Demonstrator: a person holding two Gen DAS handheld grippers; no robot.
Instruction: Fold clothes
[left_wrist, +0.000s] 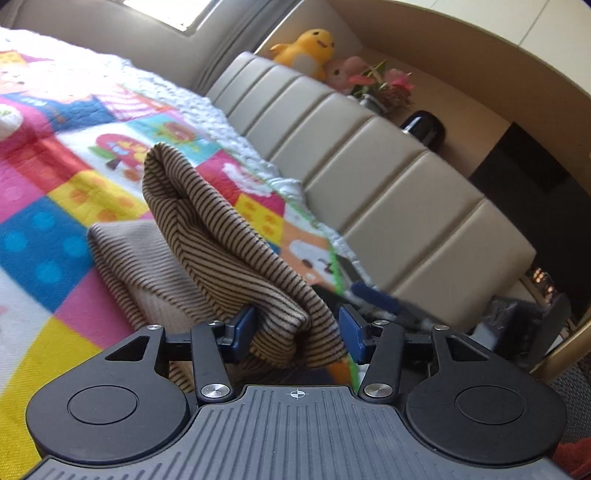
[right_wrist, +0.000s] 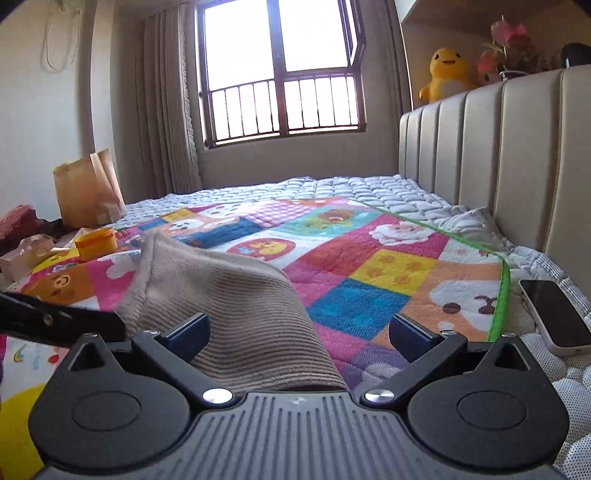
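Holding a bunched fold of the striped garment (left_wrist: 221, 236) in my left tool (left_wrist: 297, 332), pads narrow against the cloth, raised over the patchwork quilt (left_wrist: 55, 206) on the bed, right tool (right_wrist: 299, 334) wide around its other end.

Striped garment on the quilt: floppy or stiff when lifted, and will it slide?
Probably floppy: the striped garment bunches and drapes in soft folds between the left gripper's pads. Likely light, since a raised fold holds its shape. It may drag rather than slide, as the patchwork quilt looks textured.
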